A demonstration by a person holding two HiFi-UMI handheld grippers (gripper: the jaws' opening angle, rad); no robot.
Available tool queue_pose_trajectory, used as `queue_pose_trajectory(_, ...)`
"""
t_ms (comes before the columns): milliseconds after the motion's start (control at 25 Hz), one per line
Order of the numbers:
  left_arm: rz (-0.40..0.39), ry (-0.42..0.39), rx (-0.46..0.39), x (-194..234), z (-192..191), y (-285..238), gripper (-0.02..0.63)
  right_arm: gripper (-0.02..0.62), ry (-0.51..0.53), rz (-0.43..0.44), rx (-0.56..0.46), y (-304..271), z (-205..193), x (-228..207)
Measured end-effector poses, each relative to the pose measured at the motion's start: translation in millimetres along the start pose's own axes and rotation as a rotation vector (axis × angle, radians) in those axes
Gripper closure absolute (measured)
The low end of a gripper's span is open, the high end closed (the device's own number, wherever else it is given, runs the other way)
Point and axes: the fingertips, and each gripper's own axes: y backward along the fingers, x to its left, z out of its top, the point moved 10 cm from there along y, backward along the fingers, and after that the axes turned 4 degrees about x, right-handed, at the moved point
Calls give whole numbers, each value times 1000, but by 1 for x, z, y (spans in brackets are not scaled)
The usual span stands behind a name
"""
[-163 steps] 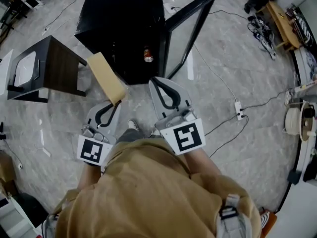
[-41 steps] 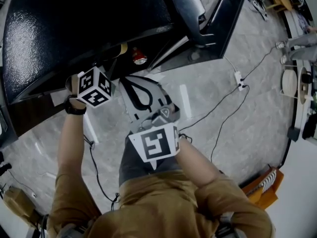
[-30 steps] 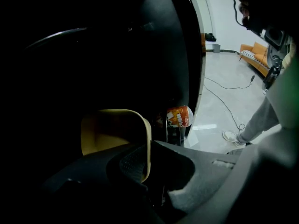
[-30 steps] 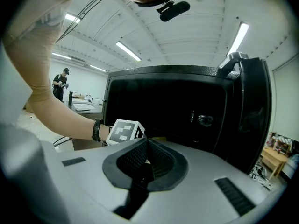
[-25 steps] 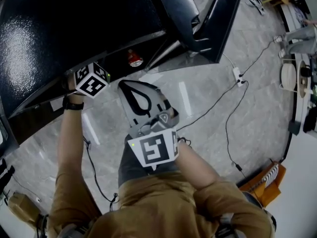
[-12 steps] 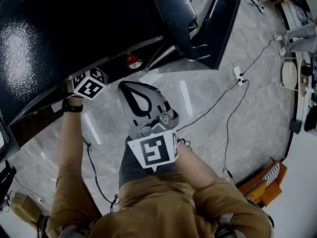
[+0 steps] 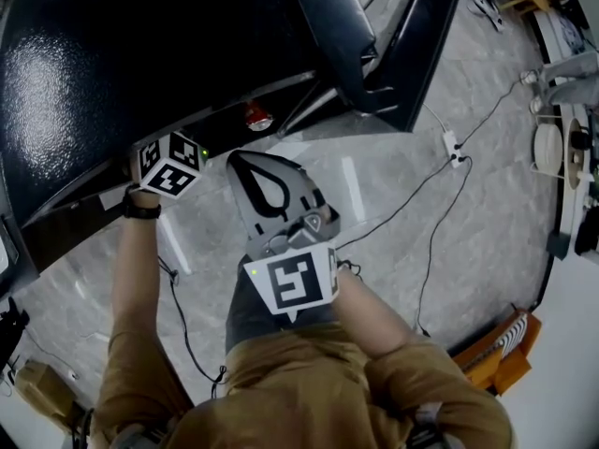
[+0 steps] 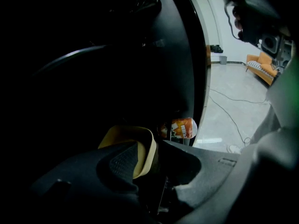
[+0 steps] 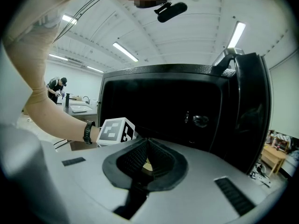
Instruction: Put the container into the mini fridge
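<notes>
The black mini fridge (image 7: pixel 140 54) stands with its door (image 7: pixel 412 54) swung wide. My left gripper (image 8: pixel 154 164) reaches into the dark fridge; in the head view only its marker cube (image 7: pixel 168 164) shows at the opening. Its jaws have just been opening and now stand open. The tan container (image 8: pixel 128 141) rests between them, its rim beside the left pad (image 8: pixel 122 161). An orange can (image 8: pixel 183 128) stands further in, near the door edge, and shows again as the can (image 7: pixel 256 116) in the head view. My right gripper (image 7: pixel 245 160) hangs shut and empty before the fridge.
Cables and a white power strip (image 7: pixel 451 144) lie on the grey marble floor to the right. An orange object (image 7: pixel 496 358) sits at the lower right. In the right gripper view the fridge front (image 9: pixel 177 106) fills the space ahead, with the left marker cube (image 9: pixel 117 130) at its opening.
Since the earliest frame the left gripper has carried the container from out in front into the fridge. Over the last second its marker cube shifted and turned slightly. The right gripper stayed put.
</notes>
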Motion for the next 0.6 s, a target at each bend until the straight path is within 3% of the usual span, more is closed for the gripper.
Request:
queue_pose_trajectory(120,33,9,-50,0,7,17,476,594,15,-7,-1,6,8,-3)
queue_pose_trajectory(400,73,0,-75,-10,15,49,488,594,45,-7,-9,16,24,-2)
queue_pose_trajectory(600,79,3,-54,-23,16,79,589,594,90,11,-18,29,46,8)
